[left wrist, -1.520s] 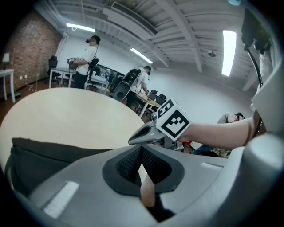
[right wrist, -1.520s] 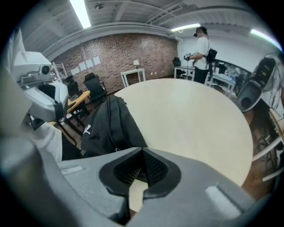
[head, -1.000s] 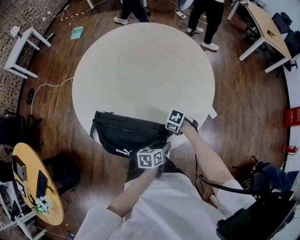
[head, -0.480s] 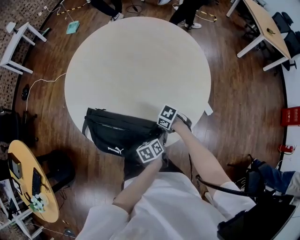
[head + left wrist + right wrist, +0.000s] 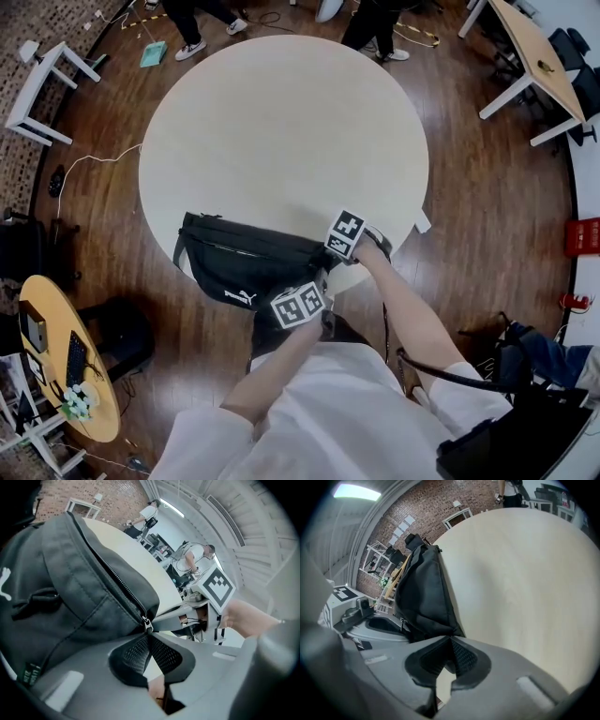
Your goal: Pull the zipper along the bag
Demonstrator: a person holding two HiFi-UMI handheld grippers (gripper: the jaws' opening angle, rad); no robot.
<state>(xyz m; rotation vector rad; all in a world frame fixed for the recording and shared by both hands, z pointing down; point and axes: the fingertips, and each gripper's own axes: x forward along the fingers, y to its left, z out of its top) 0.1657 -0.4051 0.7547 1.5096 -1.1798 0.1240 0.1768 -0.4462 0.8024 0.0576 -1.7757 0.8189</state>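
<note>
The zipper pull sits at the bag's near right end, pinched at the tips of the left gripper, whose jaws have just closed on it. The zipper runs closed along the top of the black bag, so its contents are hidden. The bag lies at the near edge of the round table. The right gripper is clenched on the bag's end corner. A white logo marks the bag's front, its lettering too small to read.
</note>
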